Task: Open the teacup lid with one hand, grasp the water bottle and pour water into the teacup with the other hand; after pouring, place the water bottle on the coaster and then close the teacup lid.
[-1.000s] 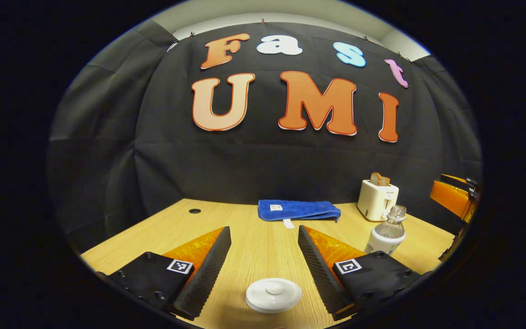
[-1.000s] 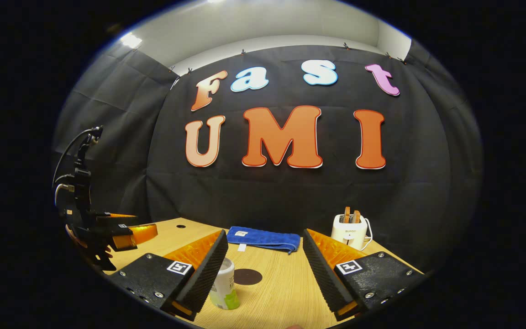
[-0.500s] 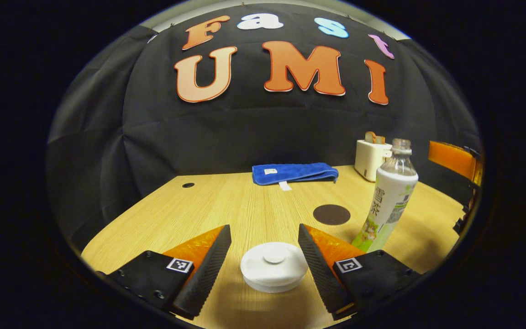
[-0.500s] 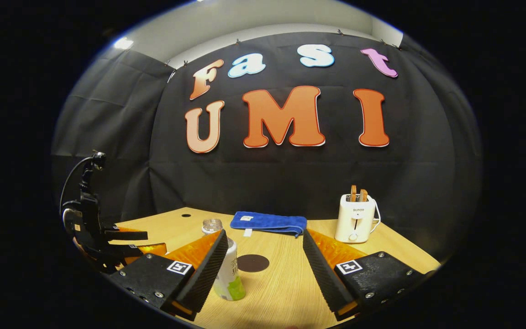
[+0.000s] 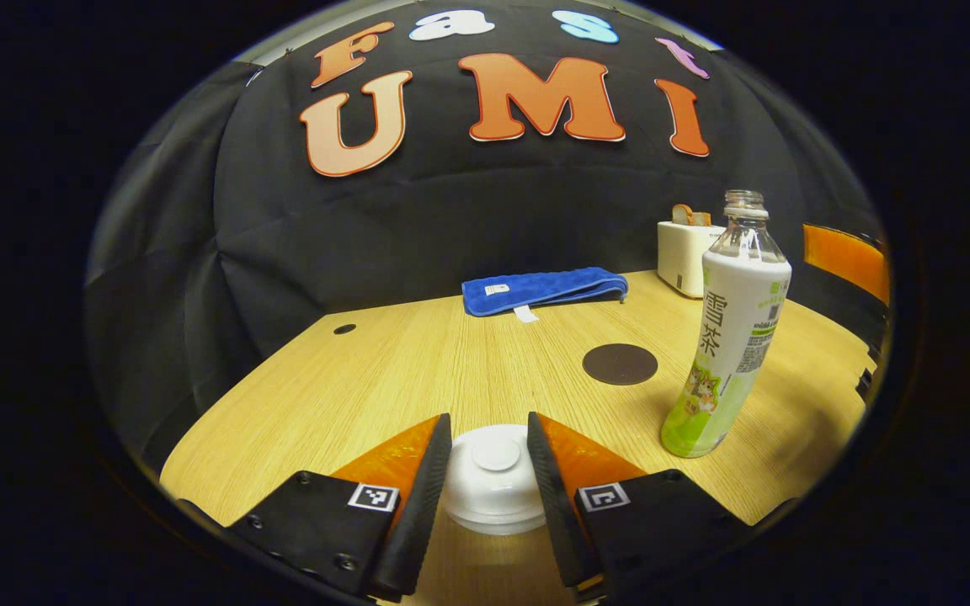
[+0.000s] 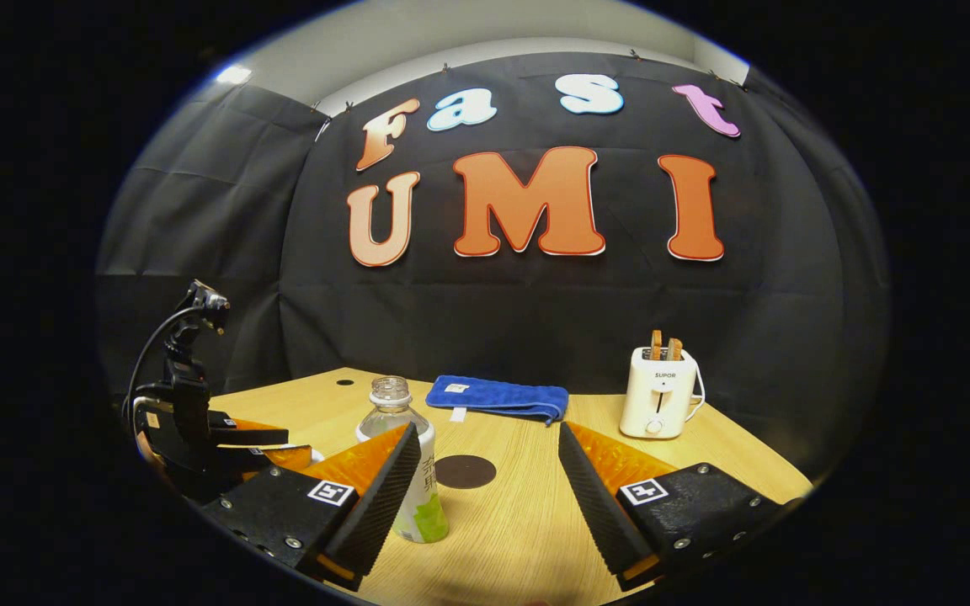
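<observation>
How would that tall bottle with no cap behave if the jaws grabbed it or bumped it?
The water bottle stands tall on a narrow base, so a nudge near its neck would probably tip it. With no cap on, tipping would likely spill whatever it holds. Its clear upper part looks like thin plastic, so it may give under a hard squeeze. The printed sleeve looks smooth and could be somewhat slippery.

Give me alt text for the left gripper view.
The left gripper closes around the white teacup lid on a wooden table. To the right stand an uncapped water bottle and a dark round coaster.
</observation>
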`<state>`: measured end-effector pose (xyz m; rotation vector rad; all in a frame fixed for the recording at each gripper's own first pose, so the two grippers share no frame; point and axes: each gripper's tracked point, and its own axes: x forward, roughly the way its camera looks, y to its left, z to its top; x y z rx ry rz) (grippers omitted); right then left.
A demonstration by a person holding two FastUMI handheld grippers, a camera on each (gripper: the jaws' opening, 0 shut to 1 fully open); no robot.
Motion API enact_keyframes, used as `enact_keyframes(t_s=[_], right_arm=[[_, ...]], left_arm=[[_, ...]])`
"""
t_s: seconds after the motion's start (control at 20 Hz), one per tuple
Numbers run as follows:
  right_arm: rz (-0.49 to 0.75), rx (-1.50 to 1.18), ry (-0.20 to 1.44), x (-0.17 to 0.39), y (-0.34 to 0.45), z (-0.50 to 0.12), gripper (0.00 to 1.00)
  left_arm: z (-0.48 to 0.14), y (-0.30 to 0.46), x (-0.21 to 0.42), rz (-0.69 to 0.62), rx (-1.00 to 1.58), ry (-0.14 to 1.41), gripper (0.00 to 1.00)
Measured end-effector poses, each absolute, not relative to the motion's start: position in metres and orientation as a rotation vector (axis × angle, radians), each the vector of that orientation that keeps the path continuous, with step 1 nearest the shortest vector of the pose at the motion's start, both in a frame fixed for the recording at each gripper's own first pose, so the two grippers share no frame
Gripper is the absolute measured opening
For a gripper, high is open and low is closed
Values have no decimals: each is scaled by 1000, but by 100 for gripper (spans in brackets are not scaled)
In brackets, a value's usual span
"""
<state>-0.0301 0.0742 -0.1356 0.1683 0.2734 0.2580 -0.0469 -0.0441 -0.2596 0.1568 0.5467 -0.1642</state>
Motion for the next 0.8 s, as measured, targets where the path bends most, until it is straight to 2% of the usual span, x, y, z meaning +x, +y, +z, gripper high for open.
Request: enact_keyframes(t_s=[0.05,0.1,0.15,0.25,0.3,0.4,0.45,0.5,0.55,0.8], right_arm=[[262,166,275,-30,76,-137,99],[266,163,276,-31,76,-136,99],[271,162,278,-32,78,-137,99],[284,159,278,-34,81,-136,99],[290,156,277,-35,82,-137,99],[301,149,280,-36,85,-137,99],[307,147,282,-37,87,-138,99],[317,146,285,-37,89,-139,99],[326,146,289,-37,92,-140,99],[388,155,325,-41,116,-152,99]], left_arm=[[-262,-45,-49,-165,156,557,60],[-260,-46,-48,-166,156,552,46],[-259,-45,-47,-165,154,550,39],[-260,-42,-44,-149,154,547,39],[-257,-40,-45,-144,139,542,33],[-255,-40,-44,-140,123,534,33],[-250,-39,-43,-140,124,519,36],[-245,-38,-41,-138,125,499,29],[-237,-39,-39,-140,112,477,33],[-200,-25,-28,-113,87,387,32]])
